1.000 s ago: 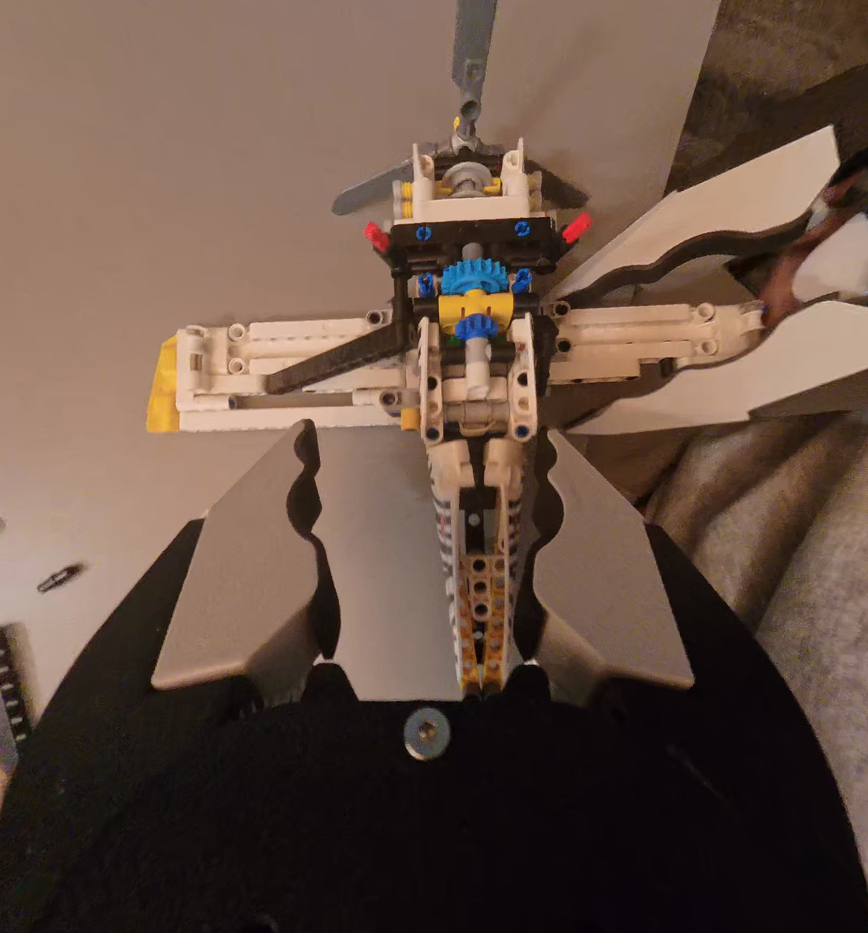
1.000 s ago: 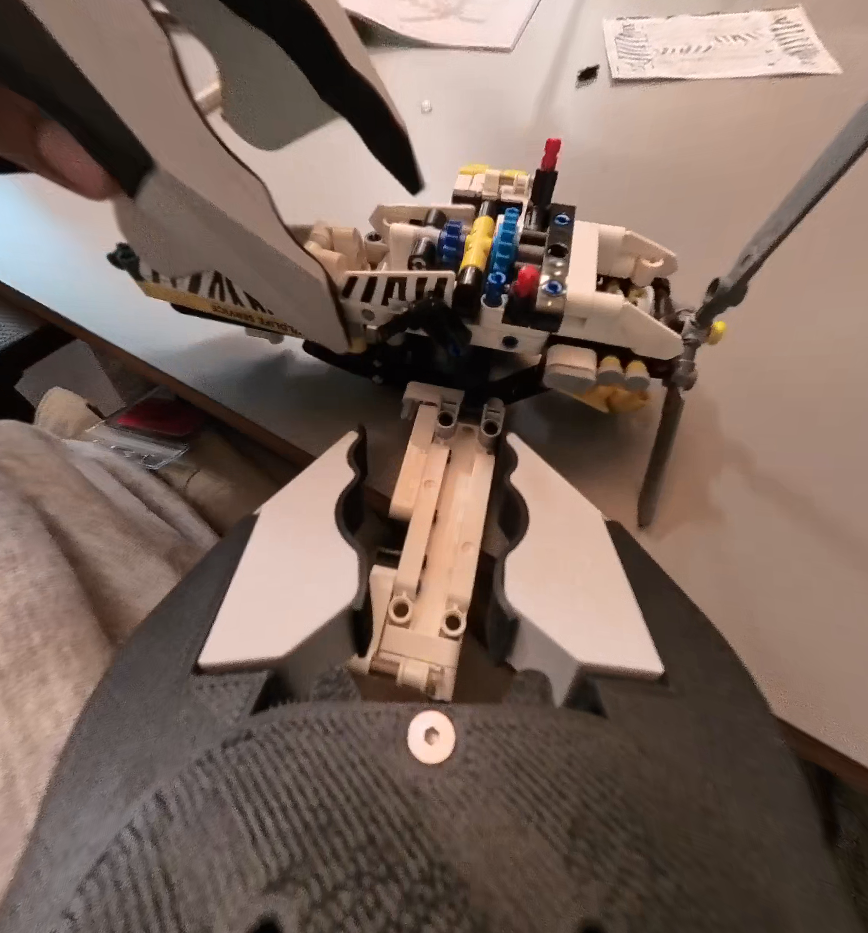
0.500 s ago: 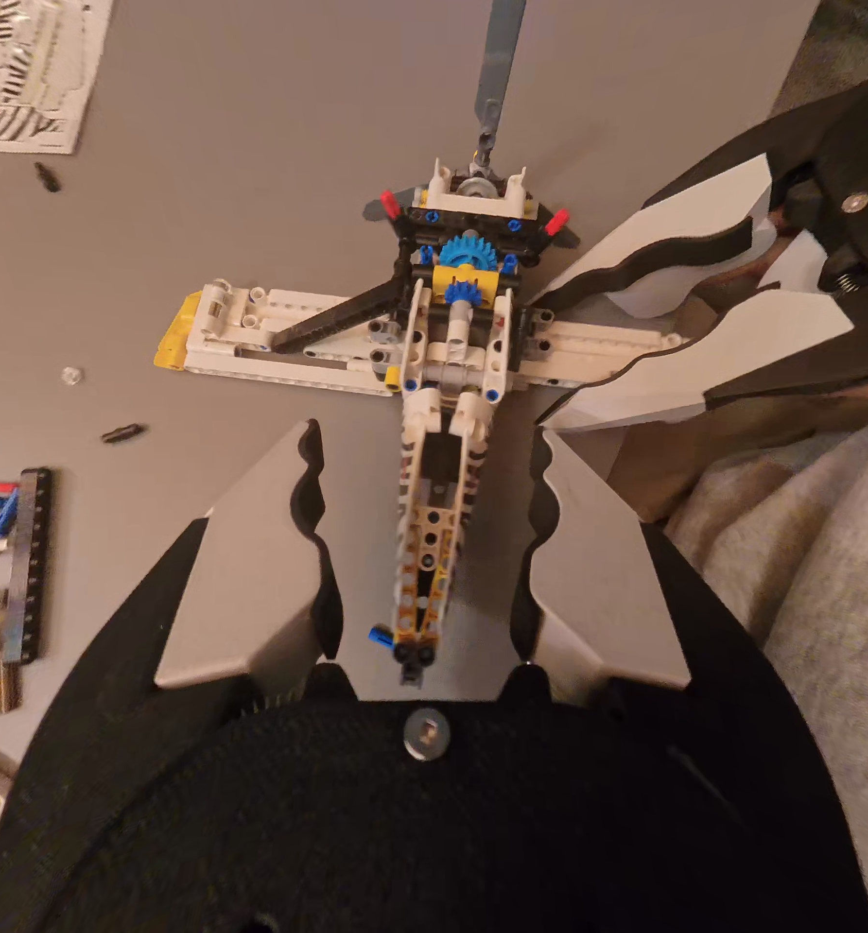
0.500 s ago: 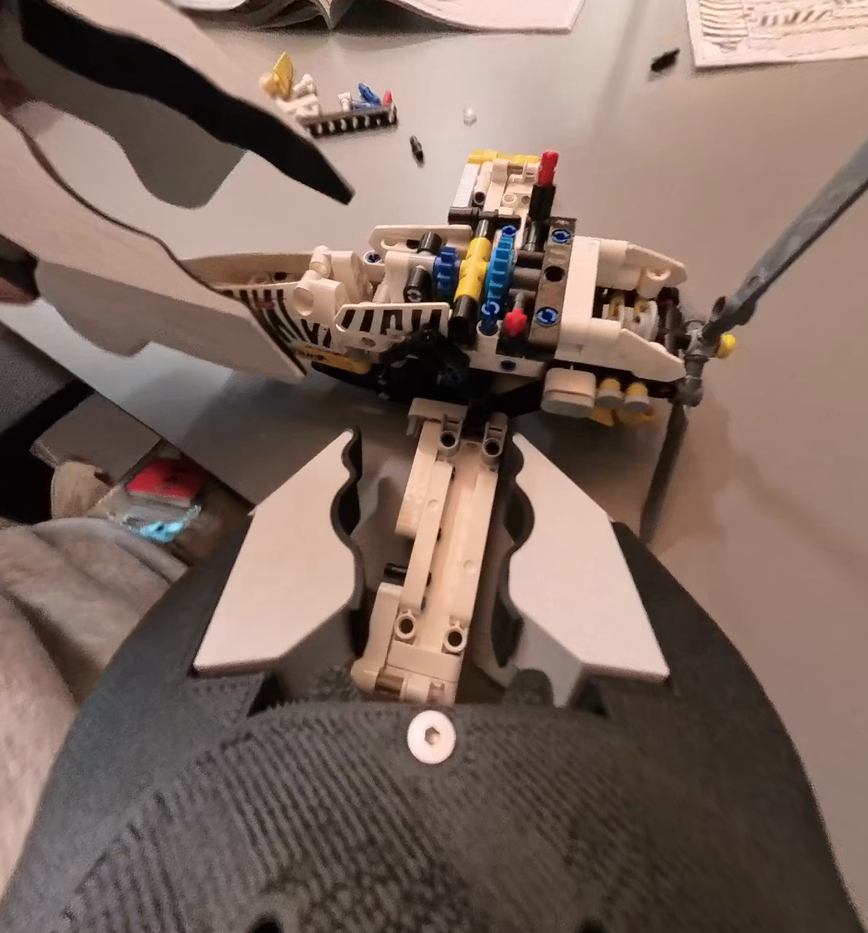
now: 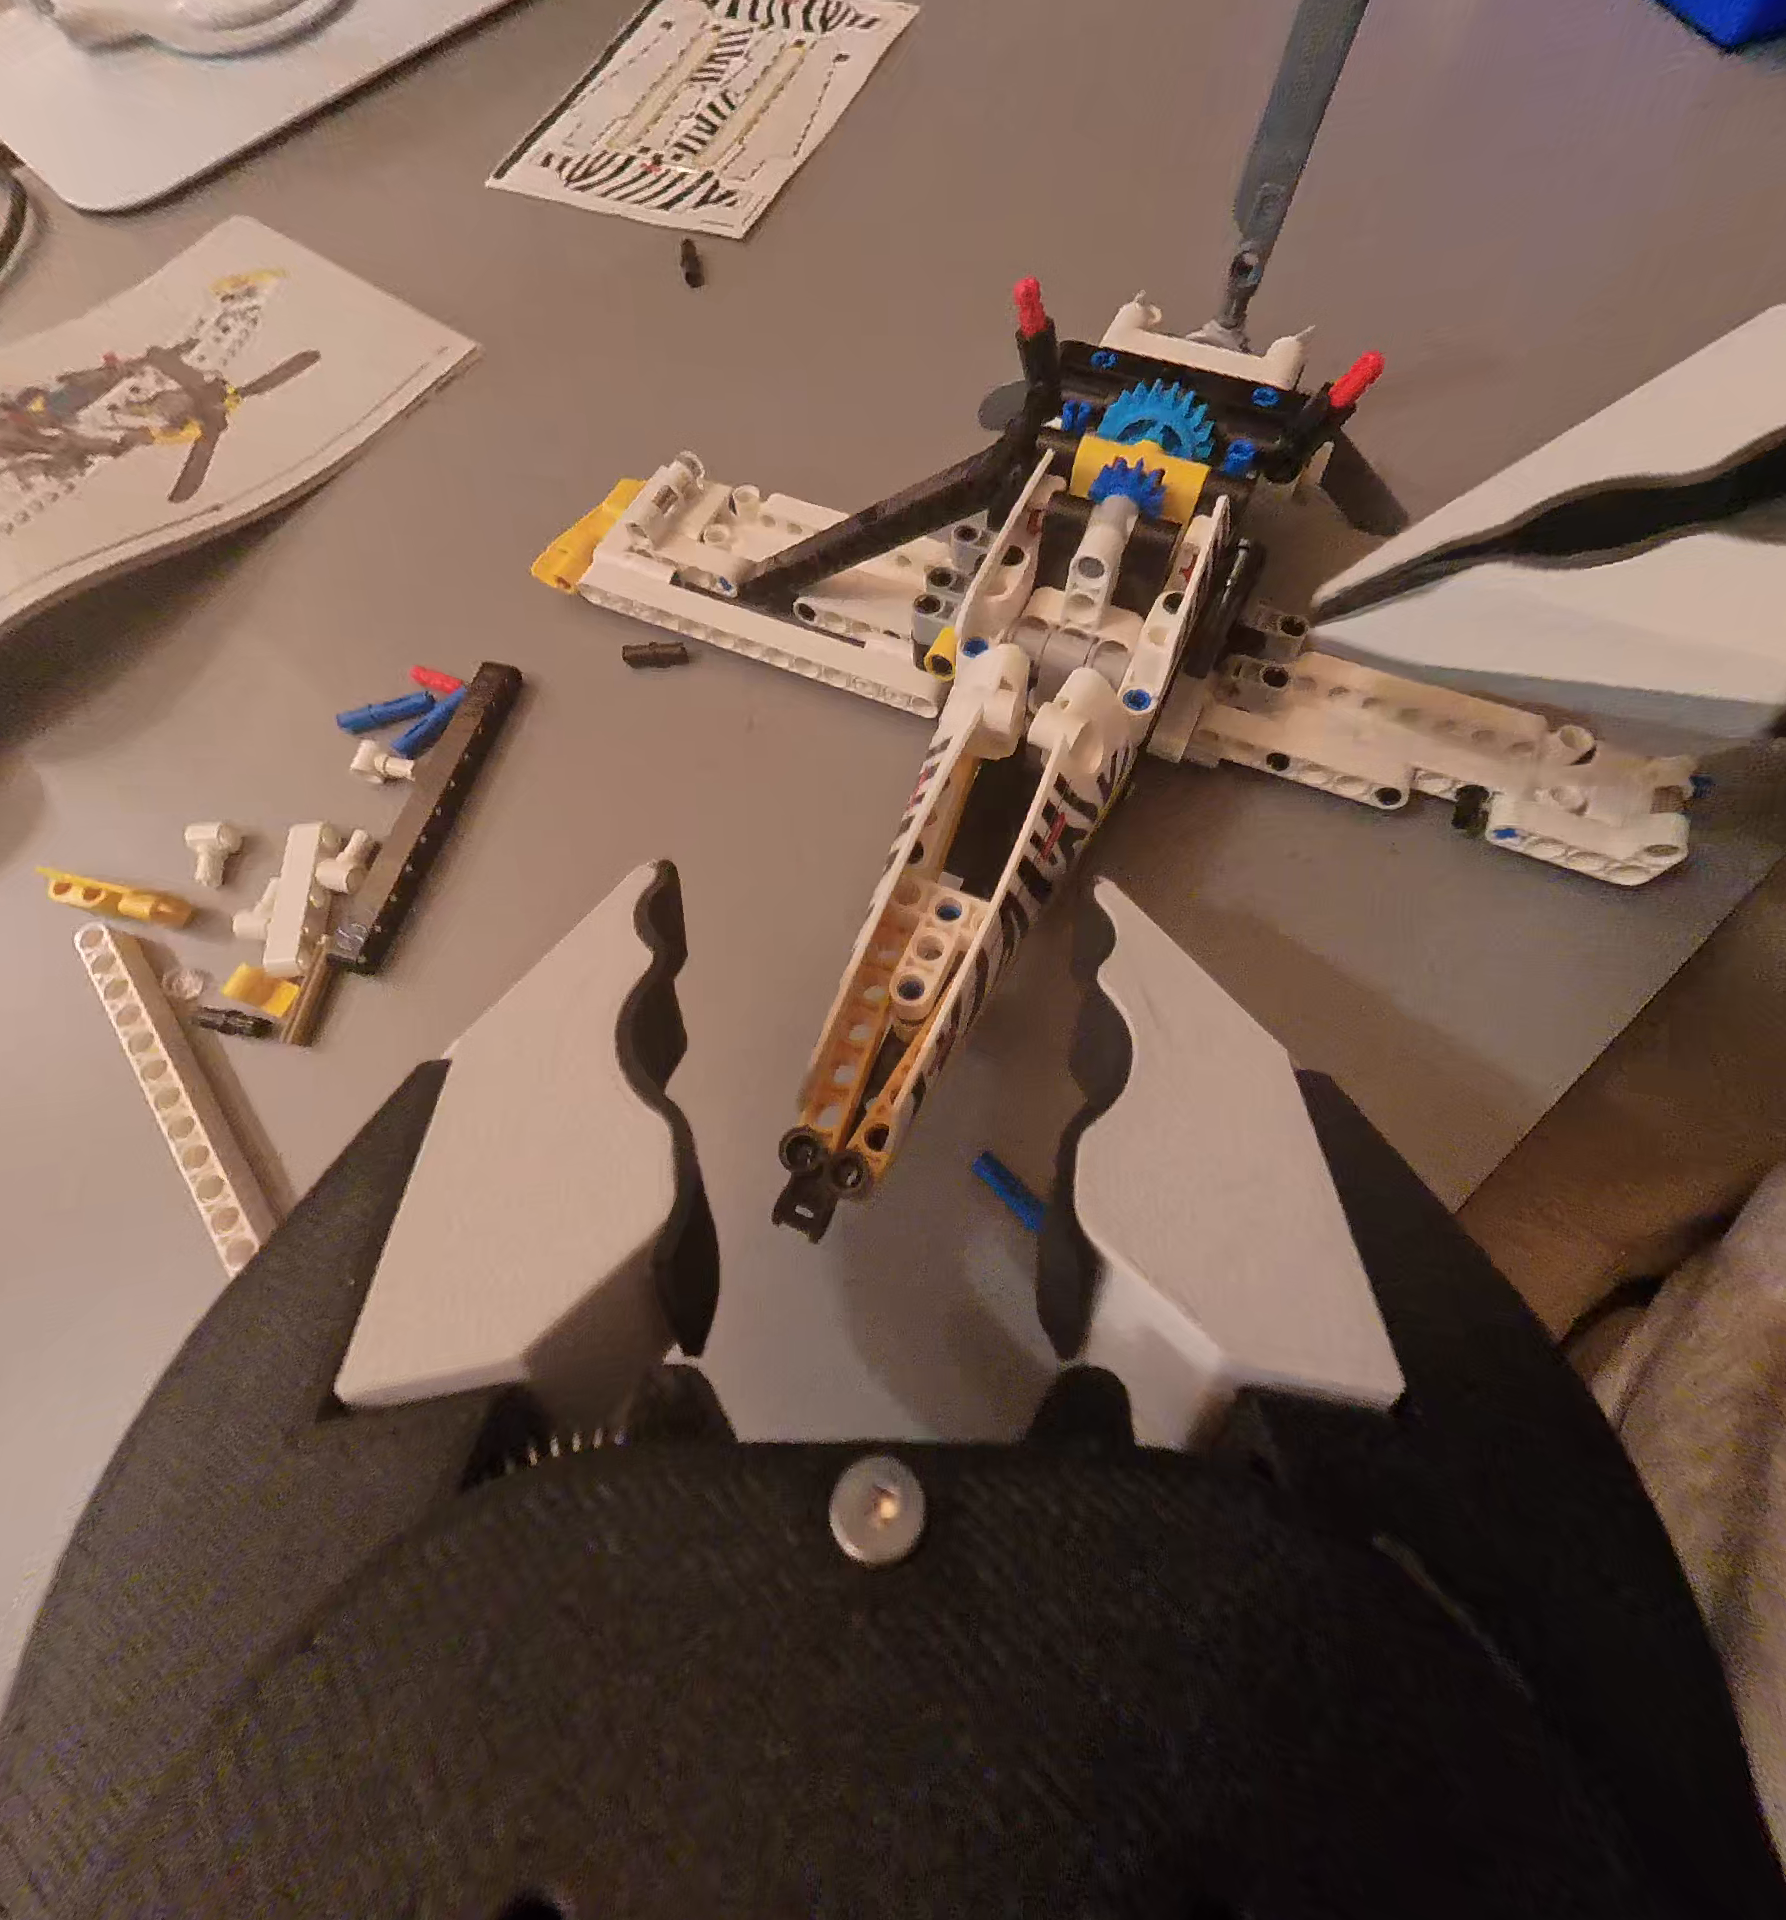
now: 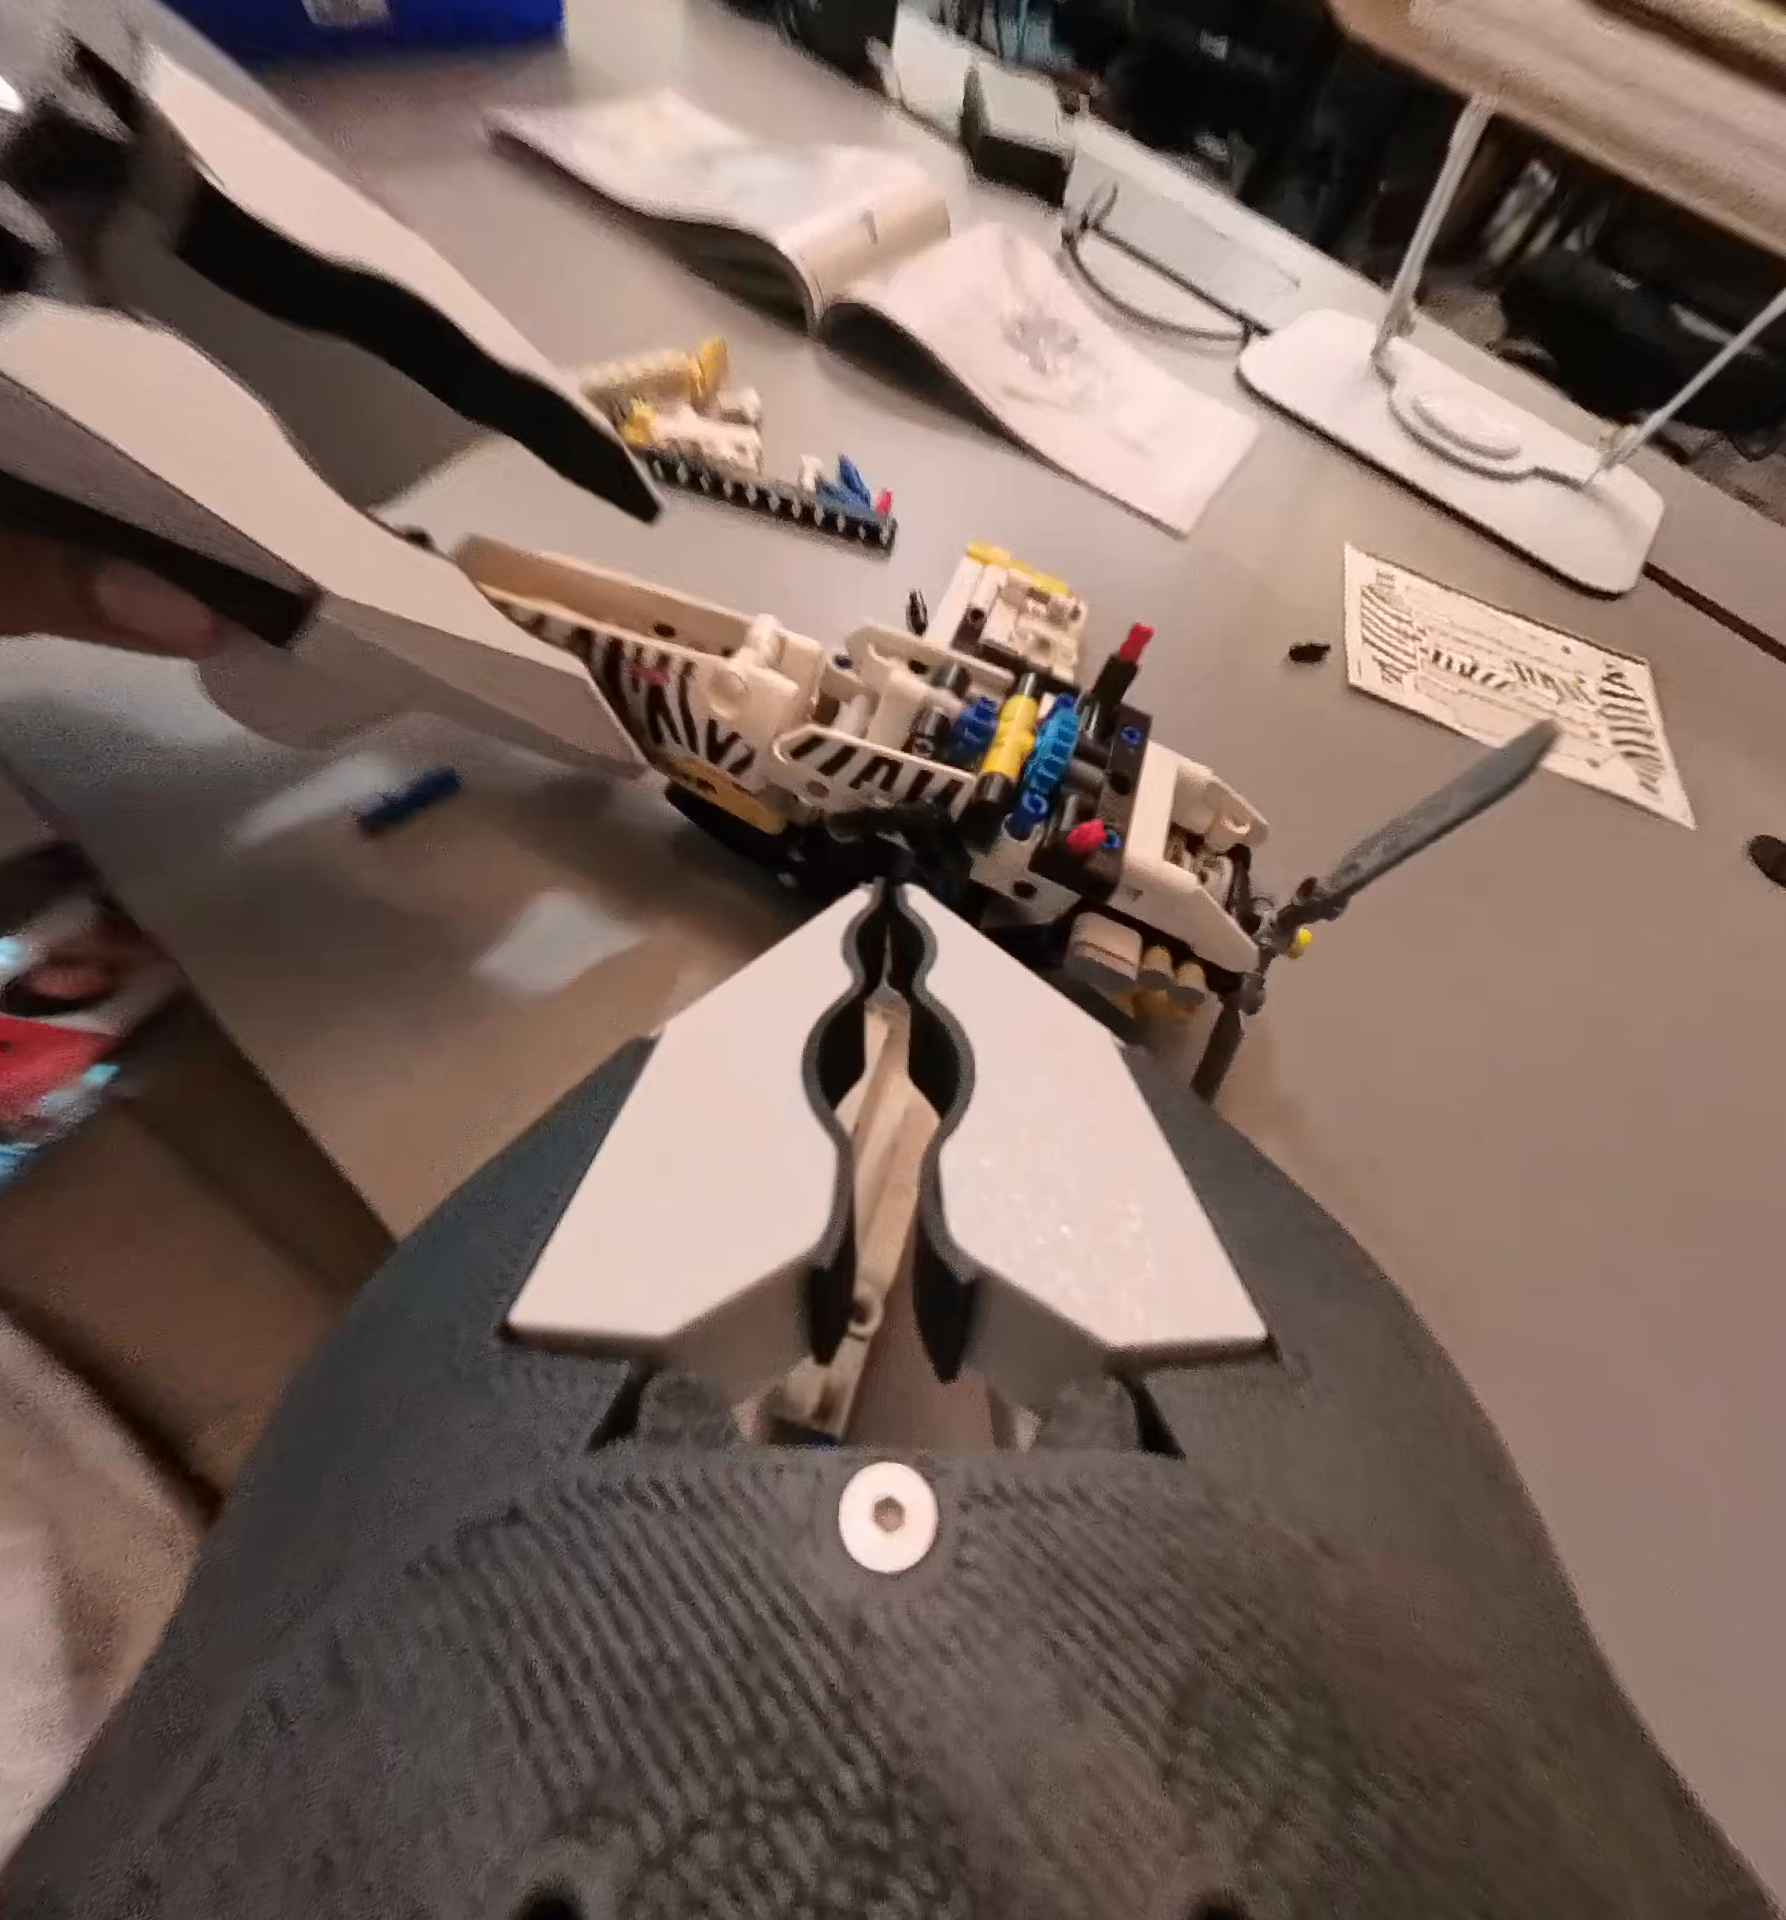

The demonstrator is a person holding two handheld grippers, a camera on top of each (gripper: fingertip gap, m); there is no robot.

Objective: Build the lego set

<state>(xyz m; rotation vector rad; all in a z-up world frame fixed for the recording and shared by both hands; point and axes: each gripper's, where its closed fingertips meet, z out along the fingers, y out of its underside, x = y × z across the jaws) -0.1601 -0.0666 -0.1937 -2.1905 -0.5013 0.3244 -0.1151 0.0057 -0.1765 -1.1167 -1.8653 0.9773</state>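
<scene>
The lego plane [image 5: 1065, 644] lies on the grey table [image 5: 785, 312], in the centre and upper right of the left wrist view, its zebra-striped tail pointing down toward the camera and its grey propeller [image 5: 1273, 156] reaching to the top edge. One white wing with a yellow tip stretches left, the other right toward the table's edge. In the right wrist view the plane [image 6: 899, 727] sits at mid-frame, nose to the right.

The left gripper [image 5: 873, 1060] hangs above the tail with its jaws wide, gripping nothing; a loose blue pin [image 5: 1008, 1195] lies on the table between its fingers. The right gripper [image 6: 889, 935] has its jaws drawn nearly together, tips almost touching just short of the fuselage; the white wing shows below in the narrow gap between them, and whether they pinch it I cannot tell.

At the left of the left wrist view lie loose parts [image 5: 286, 894], among them a black beam [image 5: 432, 821] and a long white beam [image 5: 177, 1091]. An open instruction booklet [image 5: 141, 436] lies at the upper left, and a sticker sheet [image 5: 702, 114] at the top centre.
</scene>
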